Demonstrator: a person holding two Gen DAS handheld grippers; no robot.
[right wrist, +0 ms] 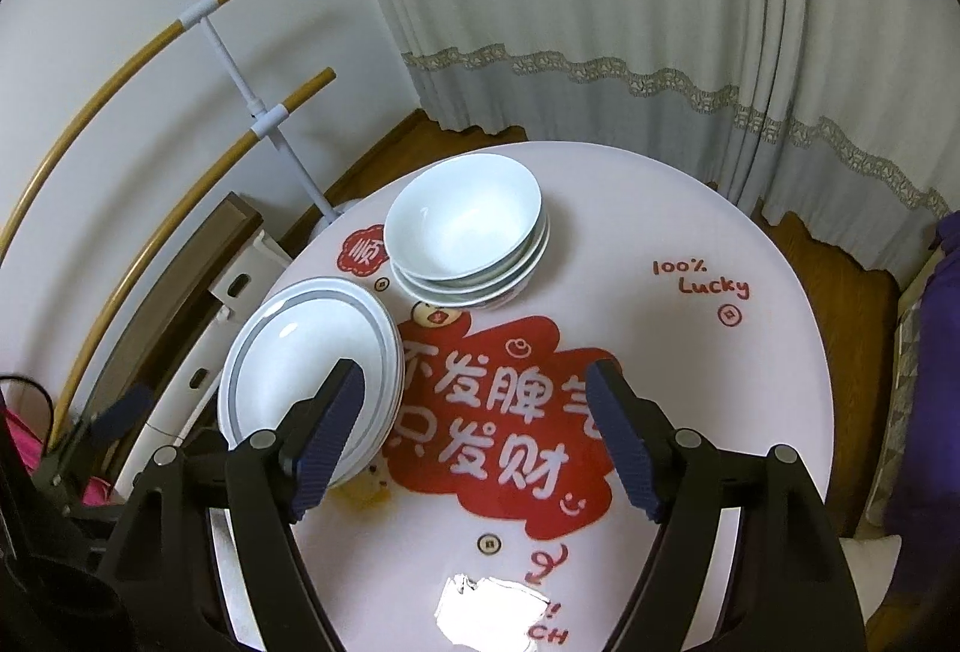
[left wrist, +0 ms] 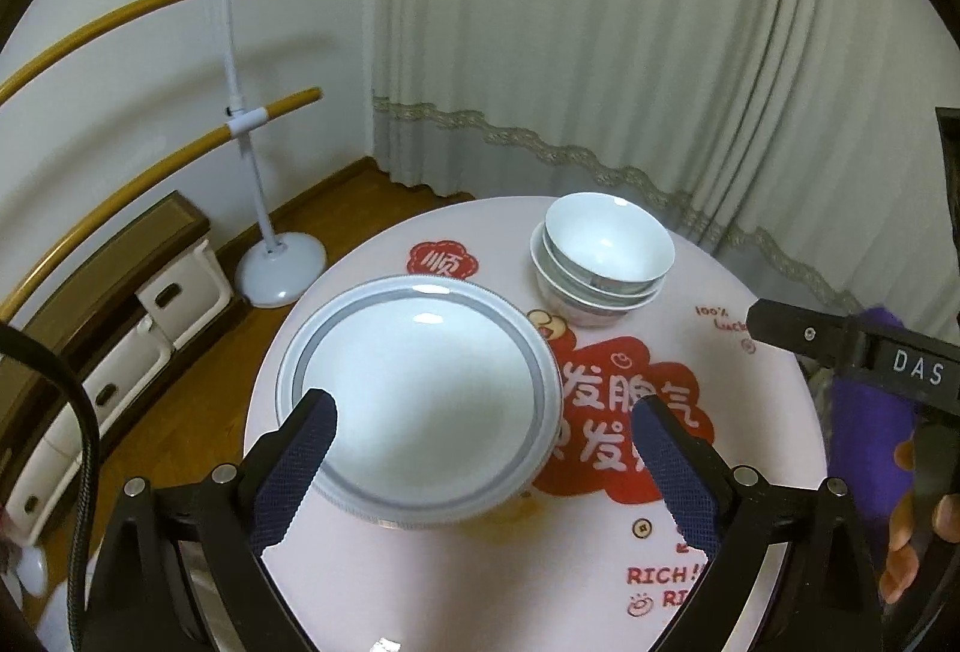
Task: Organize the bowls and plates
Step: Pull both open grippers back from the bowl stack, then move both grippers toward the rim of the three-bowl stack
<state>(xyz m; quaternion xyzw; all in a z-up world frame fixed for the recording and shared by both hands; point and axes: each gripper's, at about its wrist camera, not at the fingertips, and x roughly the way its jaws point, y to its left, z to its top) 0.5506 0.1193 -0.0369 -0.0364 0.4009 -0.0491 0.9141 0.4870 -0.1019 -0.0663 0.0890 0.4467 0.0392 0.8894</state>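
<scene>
A stack of white plates with grey rims [left wrist: 420, 388] [right wrist: 300, 346] lies on the left side of the round pink table [left wrist: 720, 292] [right wrist: 750, 208]. Behind it stands a stack of three white bowls [left wrist: 606, 256] [right wrist: 468, 238], nested and upright. My left gripper [left wrist: 483, 415] hovers above the plates with its jaws wide apart and nothing between them. My right gripper [right wrist: 477, 391] hangs over the red print at the table's middle, open and empty; its left finger overlaps the plates' right edge in the picture. In the left wrist view the right gripper's body [left wrist: 858, 352] shows at the right, in a hand.
A white stand with curved wooden bars [left wrist: 252, 208] [right wrist: 264, 111] rises at the left by the wall. White storage boxes [left wrist: 180, 292] sit on the floor under a wooden ledge. Curtains [left wrist: 600, 51] [right wrist: 600, 21] hang behind the table. A purple sleeve [left wrist: 870, 442] is at the right.
</scene>
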